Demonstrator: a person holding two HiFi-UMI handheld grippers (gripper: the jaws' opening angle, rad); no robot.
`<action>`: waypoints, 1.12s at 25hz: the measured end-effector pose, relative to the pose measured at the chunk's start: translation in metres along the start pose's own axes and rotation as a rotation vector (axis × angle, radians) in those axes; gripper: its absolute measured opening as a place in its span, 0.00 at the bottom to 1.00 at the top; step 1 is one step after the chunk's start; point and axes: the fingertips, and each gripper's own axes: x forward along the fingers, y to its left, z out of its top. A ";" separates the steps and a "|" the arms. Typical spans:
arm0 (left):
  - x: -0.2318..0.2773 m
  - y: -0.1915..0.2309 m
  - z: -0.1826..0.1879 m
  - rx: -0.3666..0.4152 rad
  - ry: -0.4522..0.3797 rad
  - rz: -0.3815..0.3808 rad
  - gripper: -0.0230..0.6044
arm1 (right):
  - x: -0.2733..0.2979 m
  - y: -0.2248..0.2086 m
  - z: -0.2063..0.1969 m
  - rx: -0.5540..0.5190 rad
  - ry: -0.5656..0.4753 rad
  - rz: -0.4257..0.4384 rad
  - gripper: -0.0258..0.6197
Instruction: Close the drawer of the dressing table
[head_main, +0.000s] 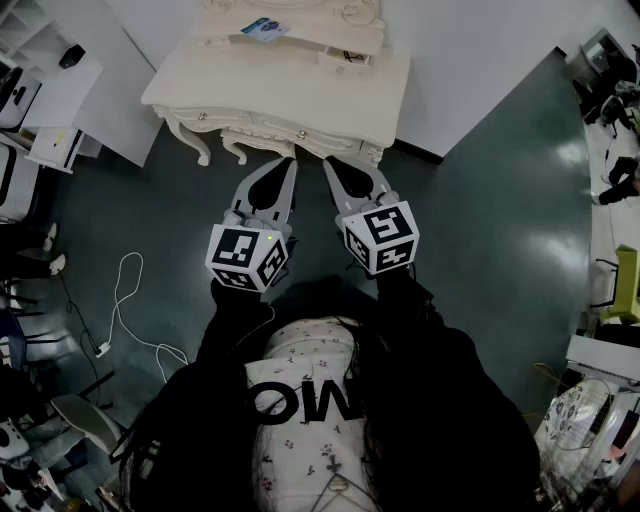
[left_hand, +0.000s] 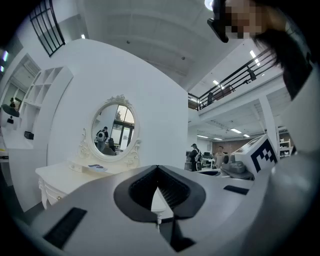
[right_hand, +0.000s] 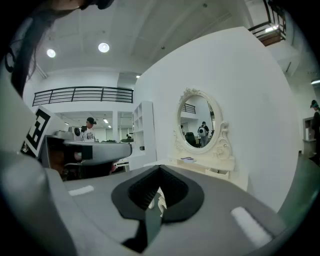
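Where the raised shelf tier runs along the far edge of the tabletop, the small cream drawer (head_main: 345, 57) (right_hand: 218, 172) sits on its right side and stands pulled out toward the near side, its front proud of the tier; something dark shows at its opening in the head view. It belongs to the cream-white carved dressing table (head_main: 280, 95) (left_hand: 60, 175) (right_hand: 235, 175), which has a scalloped, ornamented apron, curved legs and small round knobs along the front. The table stands far and centre against a plain white wall (head_main: 470, 60). An oval mirror in a scrolled cream frame (left_hand: 112, 131) (right_hand: 196, 127) rises from the tier, and a small blue-printed card (head_main: 262, 28) (left_hand: 97, 167) (right_hand: 188, 159) lies on the tier to the left of the drawer.

Just near of the table's front edge, the left gripper (head_main: 291, 160) (left_hand: 158, 170) and the right gripper (head_main: 328, 160) (right_hand: 160, 169) point at it side by side, tips close together. Both are clenched, jaw tips meeting, with nothing between the pads. Neither touches the table.

Below lies the dark green glossy floor (head_main: 480, 230), with a thin white cable (head_main: 130, 320) looping at the near left. A white open shelving unit (head_main: 40, 60) (left_hand: 42, 95) stands to the far left of the table.
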 end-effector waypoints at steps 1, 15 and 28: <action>0.001 -0.002 0.000 0.001 0.000 -0.001 0.04 | -0.001 -0.002 0.000 0.001 -0.001 0.000 0.05; 0.015 -0.026 -0.011 -0.001 0.002 0.034 0.04 | -0.018 -0.030 -0.004 0.020 -0.022 0.021 0.05; 0.026 -0.038 -0.016 0.016 0.015 0.031 0.04 | -0.023 -0.046 -0.004 0.037 -0.036 0.018 0.05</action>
